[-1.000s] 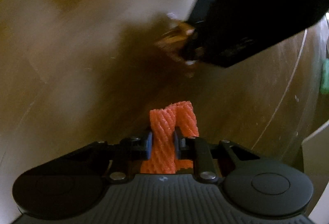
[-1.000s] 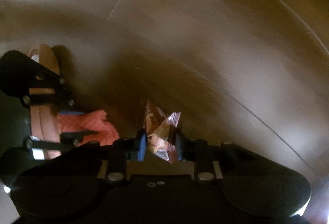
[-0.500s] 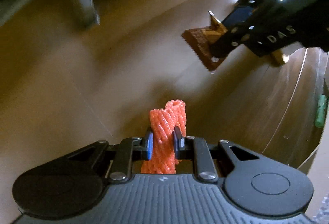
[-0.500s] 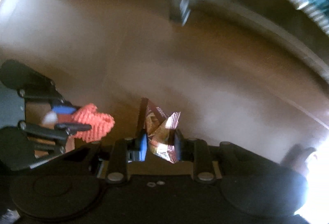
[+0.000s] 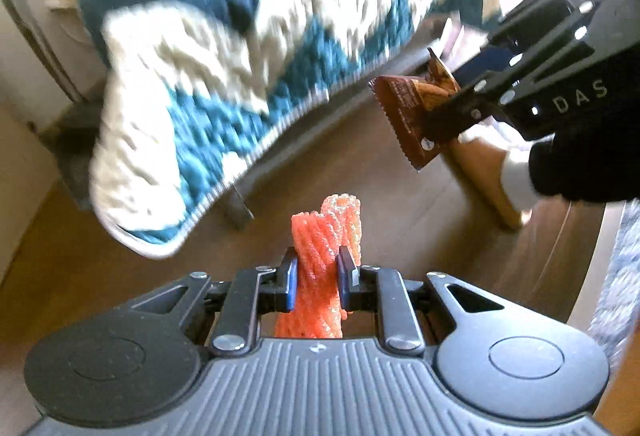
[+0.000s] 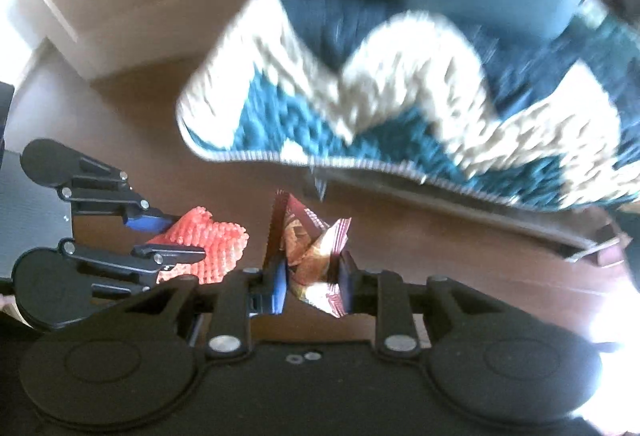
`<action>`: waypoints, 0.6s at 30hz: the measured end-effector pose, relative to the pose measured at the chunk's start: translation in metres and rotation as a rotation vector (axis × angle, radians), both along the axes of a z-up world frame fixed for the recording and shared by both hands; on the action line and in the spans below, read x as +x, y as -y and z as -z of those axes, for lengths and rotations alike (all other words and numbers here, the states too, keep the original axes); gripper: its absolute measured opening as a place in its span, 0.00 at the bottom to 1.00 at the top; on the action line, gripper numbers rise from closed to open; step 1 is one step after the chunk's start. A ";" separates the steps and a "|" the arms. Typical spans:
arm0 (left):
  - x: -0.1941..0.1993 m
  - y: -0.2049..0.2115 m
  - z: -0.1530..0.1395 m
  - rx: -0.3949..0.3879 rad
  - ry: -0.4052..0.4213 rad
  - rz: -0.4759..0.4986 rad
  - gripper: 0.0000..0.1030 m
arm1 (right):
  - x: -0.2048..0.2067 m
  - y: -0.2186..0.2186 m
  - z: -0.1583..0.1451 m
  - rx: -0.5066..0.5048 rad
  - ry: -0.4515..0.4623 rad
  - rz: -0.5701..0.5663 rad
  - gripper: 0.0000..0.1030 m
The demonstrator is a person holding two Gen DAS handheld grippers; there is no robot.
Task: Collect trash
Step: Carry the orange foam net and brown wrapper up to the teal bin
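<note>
Your left gripper (image 5: 317, 276) has its jaws clamped on the orange foam net (image 5: 325, 260), long axis upright between them; your right gripper (image 6: 313, 282), just beside it, pinches the crumpled brown snack wrapper (image 6: 310, 248). No bin shows in either view, so I can't tell which of your 2 hands is nearer; only the left view shows the wrapper's serrated edge (image 5: 400, 124), and both show the blurred blue-and-white blanket (image 5: 224, 76) over the wooden floor (image 5: 380, 176).

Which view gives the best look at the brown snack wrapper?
The left wrist view: the brown snack wrapper shows side-on against the floor, its serrated edge and flat face clear, pinched in the right gripper. The right wrist view shows it crumpled between that gripper's own fingers, partly hidden.
</note>
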State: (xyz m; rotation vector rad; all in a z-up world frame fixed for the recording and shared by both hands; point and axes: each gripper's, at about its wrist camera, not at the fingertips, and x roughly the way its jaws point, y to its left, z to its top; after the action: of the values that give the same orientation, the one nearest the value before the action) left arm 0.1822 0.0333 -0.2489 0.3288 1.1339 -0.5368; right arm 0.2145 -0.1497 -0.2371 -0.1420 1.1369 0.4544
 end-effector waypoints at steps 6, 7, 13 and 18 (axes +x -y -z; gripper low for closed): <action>-0.010 0.011 -0.079 -0.035 0.092 -0.131 0.18 | -0.025 0.007 -0.061 0.059 0.122 0.027 0.24; -0.013 0.012 -0.091 -0.040 0.109 -0.152 0.18 | -0.031 0.010 -0.073 0.067 0.146 0.028 0.24; -0.031 0.028 -0.172 -0.031 0.266 -0.211 0.18 | -0.063 0.024 -0.142 0.093 0.298 0.034 0.24; -0.044 0.046 -0.240 -0.031 0.397 -0.266 0.18 | -0.089 0.040 -0.200 0.139 0.433 0.038 0.24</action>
State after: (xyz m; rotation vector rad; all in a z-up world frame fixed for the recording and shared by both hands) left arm 0.1378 -0.0129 -0.0089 0.2395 0.7675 -0.2386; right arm 0.1256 -0.1895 -0.0372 -0.0915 0.6800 0.4416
